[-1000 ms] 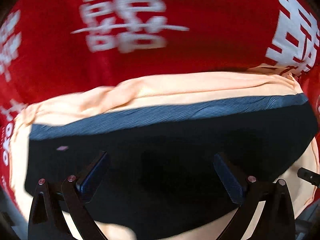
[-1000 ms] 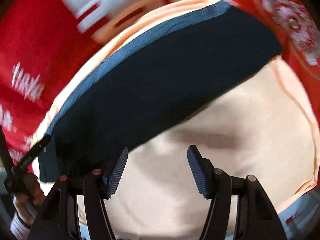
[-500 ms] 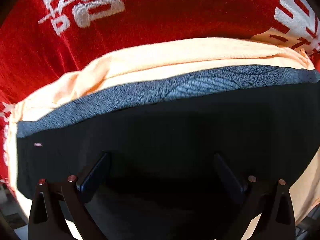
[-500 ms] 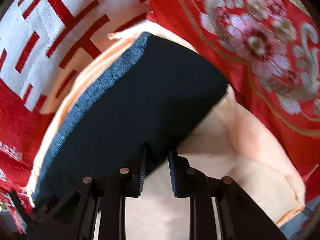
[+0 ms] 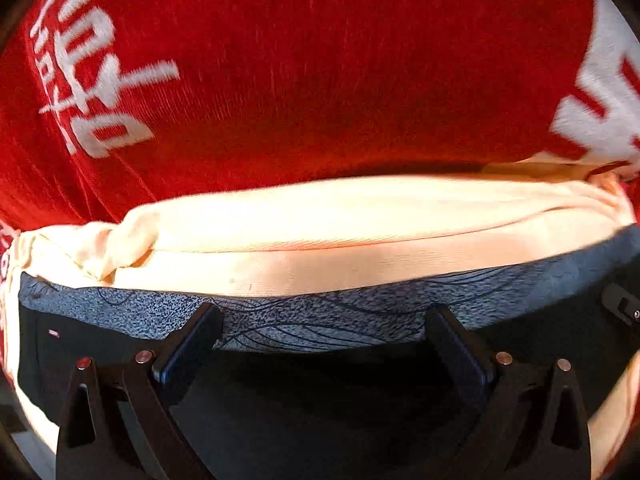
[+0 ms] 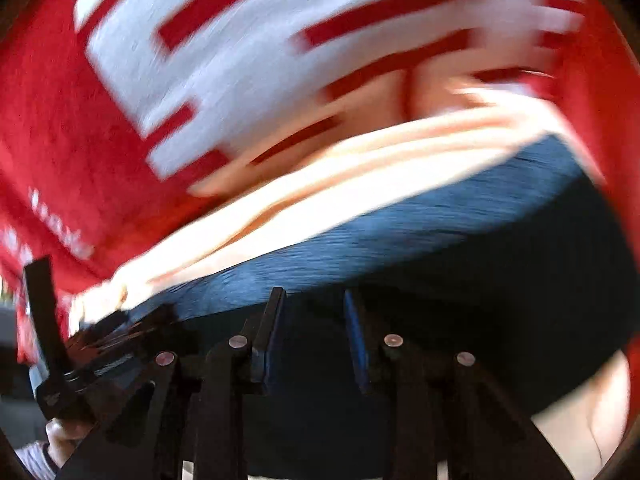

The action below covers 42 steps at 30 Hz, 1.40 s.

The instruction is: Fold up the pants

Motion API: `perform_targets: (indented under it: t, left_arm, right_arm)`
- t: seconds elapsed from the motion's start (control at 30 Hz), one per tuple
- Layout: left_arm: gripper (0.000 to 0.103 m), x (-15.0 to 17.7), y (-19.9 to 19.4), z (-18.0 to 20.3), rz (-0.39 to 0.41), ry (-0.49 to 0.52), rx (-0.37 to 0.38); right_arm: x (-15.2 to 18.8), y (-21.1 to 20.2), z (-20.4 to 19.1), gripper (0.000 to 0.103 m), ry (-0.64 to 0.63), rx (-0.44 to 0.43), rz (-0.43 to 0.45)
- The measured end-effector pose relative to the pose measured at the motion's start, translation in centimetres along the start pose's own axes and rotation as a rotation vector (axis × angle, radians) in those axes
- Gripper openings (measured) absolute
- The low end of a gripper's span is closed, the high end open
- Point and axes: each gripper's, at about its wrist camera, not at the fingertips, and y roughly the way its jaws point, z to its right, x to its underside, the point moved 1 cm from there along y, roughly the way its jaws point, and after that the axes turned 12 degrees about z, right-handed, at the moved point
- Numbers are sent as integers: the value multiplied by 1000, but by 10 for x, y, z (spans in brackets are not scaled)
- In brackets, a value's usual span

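Lying across the lower half of both frames, the dark pants [image 5: 320, 408] rest on a peach cloth [image 5: 340, 240], which sits on a red blanket [image 5: 320, 80] with white lettering. Their speckled grey waistband [image 5: 320, 320] runs left to right just beyond the left tongs [image 5: 324, 344], whose fingers stand wide apart over the dark fabric, holding nothing.

The right tongs [image 6: 310, 340] sit at lower centre of their blurred view, fingers part-closed with a clear gap; whether any fabric lies between them I cannot tell. The left tool's handle and hand [image 6: 60, 436] show at the lower left there.

My judgement is that the garment is light, soft and limp, so it will sag and drag the loose peach layer if pulled flat. The thicker banded edge near each end looks the firmest place to pinch, taking only the dark fabric.
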Motion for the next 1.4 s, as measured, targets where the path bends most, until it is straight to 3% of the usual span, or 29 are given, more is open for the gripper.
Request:
perform_targets:
  t: [0.1,0.27,0.4,0.63,0.8,0.9,1.0,1.1,1.23,1.4]
  left_arm:
    - [103,0,11,-9,-5,-55,4]
    - [103,-13,14,-31,-28,-58,-71]
    - [103,-16,-2,-42,-27,-55,-75]
    - [103,14,-47,1,-36,50,14]
    - [103,43,-65,39,-55,99,69]
    - [103,46,-62,54,-77,96,94]
    - [103,58,-49,61,-121,120,72]
    - [103,59,-46,55,-135,61,98]
    - [103,65,-46,55,-107,119,70]
    - [103,67,-50,58,-106,107,49]
  right_arm:
    - [-5,8,-2,32,-84,32,31]
    - [-23,2,34,30,39,148,72]
    - [-16,-27,44,46,94,193,72]
    - [52,-82,45,50,180,132,24]
    - [77,-89,38,50,178,132,13]
    - [73,-78,30,50,150,131,28]
    - [60,-69,39,51,127,152,12]
    - [64,-61,38,51,112,131,17]
    - [66,-52,24,60,30,144,20]
    - [64,-51,33,62,127,101,27]
